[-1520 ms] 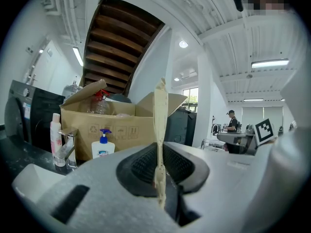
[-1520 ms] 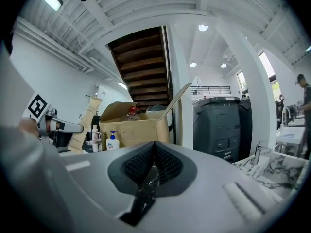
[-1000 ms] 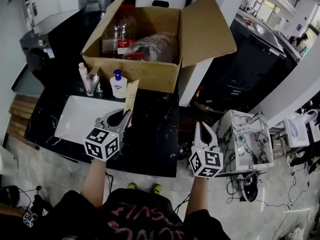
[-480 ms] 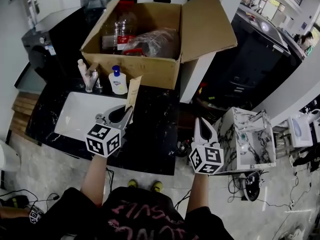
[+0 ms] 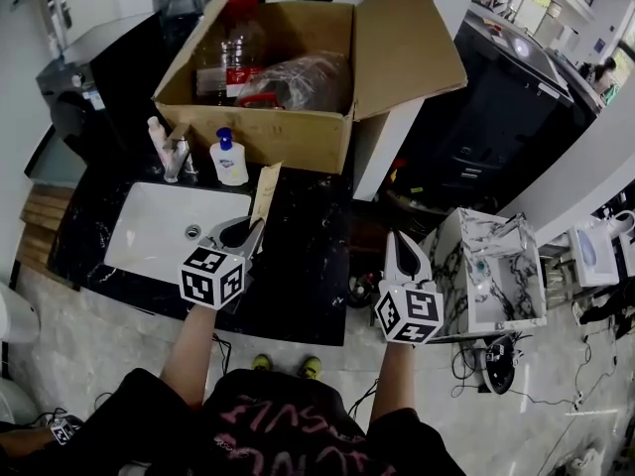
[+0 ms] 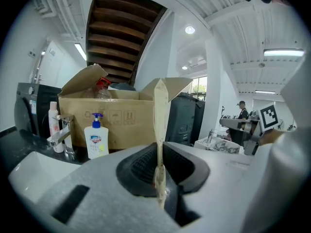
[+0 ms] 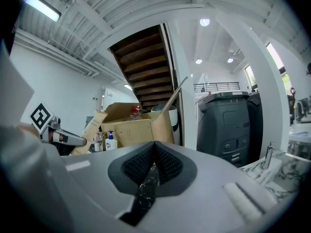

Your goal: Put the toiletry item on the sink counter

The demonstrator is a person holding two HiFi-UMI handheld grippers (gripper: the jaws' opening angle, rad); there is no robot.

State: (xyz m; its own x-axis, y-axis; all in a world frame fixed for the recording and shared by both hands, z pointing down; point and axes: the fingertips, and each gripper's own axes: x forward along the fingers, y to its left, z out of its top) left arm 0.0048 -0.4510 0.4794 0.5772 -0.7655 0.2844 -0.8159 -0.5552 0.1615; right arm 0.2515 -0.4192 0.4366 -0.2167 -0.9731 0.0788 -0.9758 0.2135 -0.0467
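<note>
1. Pinching a flat beige tube (image 5: 264, 191) by its lower end in the left gripper (image 5: 251, 229), jaws narrowed onto it and pads pressed on both faces, the tube rising nearly upright above them.
2. Holding that tube in the air, not yet set down, over the black marbled desk (image 5: 308, 266), just beside the right edge of the white sink basin (image 5: 149, 236).
3. Carrying nothing in the right gripper (image 5: 402, 249): jaws pressed together and empty, pointed level, off the desk's right front corner and well apart from the tube.
4. Standing behind the basin on the desk: a chrome faucet (image 5: 177, 157), a slim pale bottle (image 5: 157, 139) just to its left, and a white pump bottle of hand soap (image 5: 228, 159) with a blue top just to its right.
5. Sitting further back on the desk, right behind the soap: an open cardboard box (image 5: 268, 137), flaps up, with clear plastic bottles (image 5: 233, 62) and a crumpled plastic bag (image 5: 303, 82) inside.
6. Off to the right, past the desk: a small marble-patterned sink unit (image 5: 491, 266).
</note>
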